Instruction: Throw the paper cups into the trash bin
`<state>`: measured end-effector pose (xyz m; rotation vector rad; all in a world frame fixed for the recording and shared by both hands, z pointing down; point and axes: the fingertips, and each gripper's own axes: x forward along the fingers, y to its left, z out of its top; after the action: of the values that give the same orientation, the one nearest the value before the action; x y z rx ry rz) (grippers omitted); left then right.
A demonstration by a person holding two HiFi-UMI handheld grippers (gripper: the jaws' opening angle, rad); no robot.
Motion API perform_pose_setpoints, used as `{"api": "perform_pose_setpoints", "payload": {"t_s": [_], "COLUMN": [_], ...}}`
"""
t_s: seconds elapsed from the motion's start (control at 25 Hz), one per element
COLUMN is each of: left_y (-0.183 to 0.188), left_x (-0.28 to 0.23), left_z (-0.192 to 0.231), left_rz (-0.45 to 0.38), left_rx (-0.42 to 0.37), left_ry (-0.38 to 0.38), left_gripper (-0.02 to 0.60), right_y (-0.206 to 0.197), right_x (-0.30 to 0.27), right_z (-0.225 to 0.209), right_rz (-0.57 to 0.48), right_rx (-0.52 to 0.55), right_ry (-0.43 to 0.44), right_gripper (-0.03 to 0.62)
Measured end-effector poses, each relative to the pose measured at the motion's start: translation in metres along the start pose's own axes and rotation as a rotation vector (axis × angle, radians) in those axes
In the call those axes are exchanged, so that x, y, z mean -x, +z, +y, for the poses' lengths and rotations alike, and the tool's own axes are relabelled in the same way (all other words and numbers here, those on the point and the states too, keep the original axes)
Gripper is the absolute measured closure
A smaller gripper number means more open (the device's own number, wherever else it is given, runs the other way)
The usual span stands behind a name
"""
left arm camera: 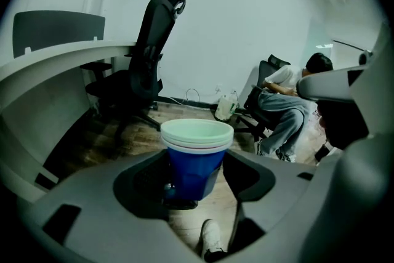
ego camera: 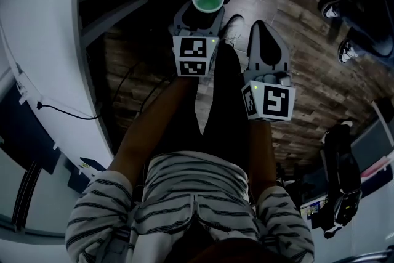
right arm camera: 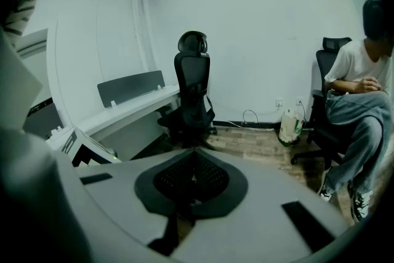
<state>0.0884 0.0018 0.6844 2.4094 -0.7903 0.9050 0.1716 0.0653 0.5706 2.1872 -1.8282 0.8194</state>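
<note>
A stack of blue paper cups [left arm camera: 196,154] is held tight between the jaws of the left gripper [left arm camera: 196,185]. The jaws are pressed on the lower part of the stack, one on each side. The stack is held upright. Its long way runs up and down, the open mouth points up and the bottom points down at the floor. Pale rims are seen one on top of the other at the top. In the head view the open mouth of the top cup is seen from above, just past the tip of the left gripper, and its inside looks green.

The jaws of the right gripper [right arm camera: 192,178] are shut together, and nothing is held between them. It is held just beside the left gripper, to its right.

A black office chair [left arm camera: 151,64] and a curved white desk [left arm camera: 55,61] are seen past the cups. A seated person [left arm camera: 289,105] is seen further off to the right. A wooden floor [left arm camera: 184,117] lies under both grippers.
</note>
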Motion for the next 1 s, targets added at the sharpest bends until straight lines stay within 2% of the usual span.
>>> {"api": "perform_pose_setpoints", "payload": {"t_s": [0.64, 1.0], "left_y": [-0.061, -0.094], "left_x": [-0.061, -0.094], "left_z": [0.018, 0.029], "left_rz": [0.122, 0.184], "left_rx": [0.063, 0.053], "left_ry": [0.012, 0.016], "left_gripper": [0.290, 0.290], "right_y": [-0.053, -0.069], "right_x": [-0.023, -0.030], "right_z": [-0.005, -0.012], "right_rz": [0.077, 0.100], "right_rx": [-0.033, -0.036], "right_ry": [0.009, -0.001], "right_gripper": [0.583, 0.583]}}
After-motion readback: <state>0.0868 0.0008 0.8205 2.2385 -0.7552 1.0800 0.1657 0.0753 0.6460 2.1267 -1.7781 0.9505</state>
